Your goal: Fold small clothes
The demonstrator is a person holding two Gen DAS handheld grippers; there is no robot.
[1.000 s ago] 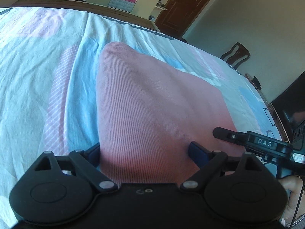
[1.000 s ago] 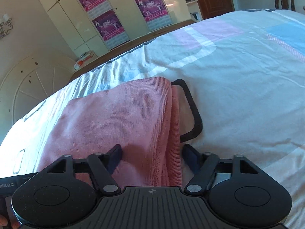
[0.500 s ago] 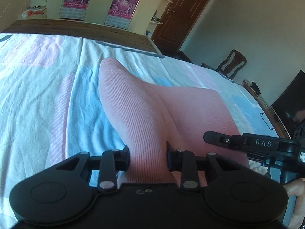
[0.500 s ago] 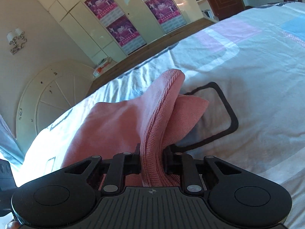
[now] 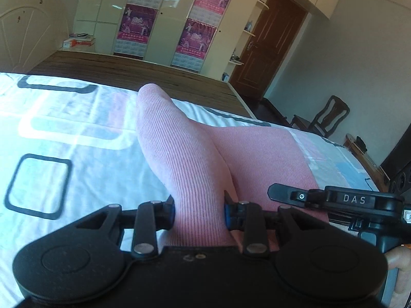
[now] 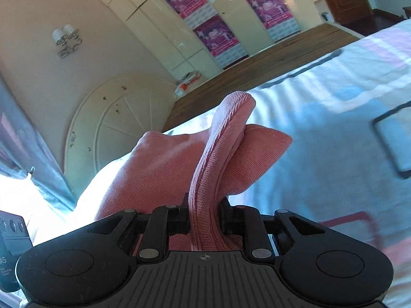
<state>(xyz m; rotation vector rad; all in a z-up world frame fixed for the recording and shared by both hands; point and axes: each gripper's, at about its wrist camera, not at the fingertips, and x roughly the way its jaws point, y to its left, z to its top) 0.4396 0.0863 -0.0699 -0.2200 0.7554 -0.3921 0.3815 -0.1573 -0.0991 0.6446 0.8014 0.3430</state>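
Both fisheye views cut off the lower end of the pink ribbed knit garment behind the black tool bodies, and the far bedsheet is blurred. The left gripper is clenched on one bunched edge, lifting it above the white patterned bedsheet. The right gripper is likewise pinched tight on a folded, stitched edge of the garment.

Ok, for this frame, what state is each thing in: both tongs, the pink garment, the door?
left tongs: shut on the pink knit garment
right tongs: shut on its ribbed edge
pink knit garment: pinched at two points, partly lifted off the bed sheet
brown door: closed
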